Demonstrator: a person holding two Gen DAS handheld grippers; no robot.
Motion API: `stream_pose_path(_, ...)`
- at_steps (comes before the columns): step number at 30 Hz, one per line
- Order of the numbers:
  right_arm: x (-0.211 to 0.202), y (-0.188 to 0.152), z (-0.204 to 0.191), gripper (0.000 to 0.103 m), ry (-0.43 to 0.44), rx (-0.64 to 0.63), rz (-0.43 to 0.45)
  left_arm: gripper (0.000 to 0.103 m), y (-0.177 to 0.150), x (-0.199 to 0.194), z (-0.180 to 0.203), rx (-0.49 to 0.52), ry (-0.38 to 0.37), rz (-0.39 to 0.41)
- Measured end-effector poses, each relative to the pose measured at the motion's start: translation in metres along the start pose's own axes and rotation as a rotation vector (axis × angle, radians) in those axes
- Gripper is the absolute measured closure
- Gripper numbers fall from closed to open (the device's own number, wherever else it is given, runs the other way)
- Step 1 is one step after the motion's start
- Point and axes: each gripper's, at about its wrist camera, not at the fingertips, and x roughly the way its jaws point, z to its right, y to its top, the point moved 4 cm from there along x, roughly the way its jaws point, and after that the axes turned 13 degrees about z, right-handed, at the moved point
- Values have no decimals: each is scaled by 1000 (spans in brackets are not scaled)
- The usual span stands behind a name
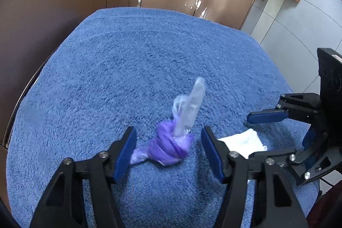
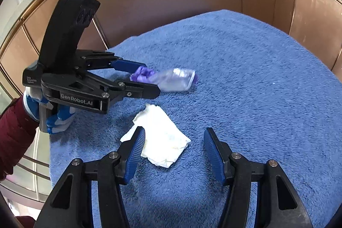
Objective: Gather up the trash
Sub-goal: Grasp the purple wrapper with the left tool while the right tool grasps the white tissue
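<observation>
two pieces of trash lie on the blue fluffy towel-covered surface [image 1: 128, 61]: a knotted purple plastic bag with a clear twisted tail [image 1: 173, 142] and a crumpled white paper tissue [image 2: 158, 138].

the left gripper [image 1: 168, 153] hangs just above the purple bag, its fingers about half open, one on each side of the knotted bulk, with no visible contact and nothing held. the bag's long axis runs away from this gripper, knot nearest and clear tail pointing outward, so the fingers straddle it across its narrow width. in the right wrist view the same bag [image 2: 164, 78] lies left to right, its purple end between the left gripper's fingertips.

the right gripper [image 2: 173, 151] is likewise about half open and empty. the tissue sits just ahead of it, offset toward its left finger [image 2: 134, 155], which overlaps the tissue's edge; whether it touches, i cannot tell.

judging by position, each hand is nearest its own piece: left for the bag, right for the tissue. the right would likely need a small shift left to centre the tissue.
</observation>
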Motion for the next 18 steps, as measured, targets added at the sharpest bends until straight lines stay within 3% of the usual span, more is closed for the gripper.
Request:
stream_pose_path(4,6,-4,-3,60,13,-22,-18,52,-4,-5,0,1,9,8)
stream_pose_path(8,8,-6,-5,70,13,-40,-24,65,-8,-8,0,4,20,9)
stream_pose_path(10,8,-7,-7,82,11,-45,-25,72,-8,-9,0,-5,21,11)
stream_pose_path(13,5,-7,-8,90,16,-43,-21,75,-11,-12,1,-24,18,11)
stream_pose_path(18,-10,-7,-11,94,28,-45,-1,77,-10,-22,8,-33,44,25)
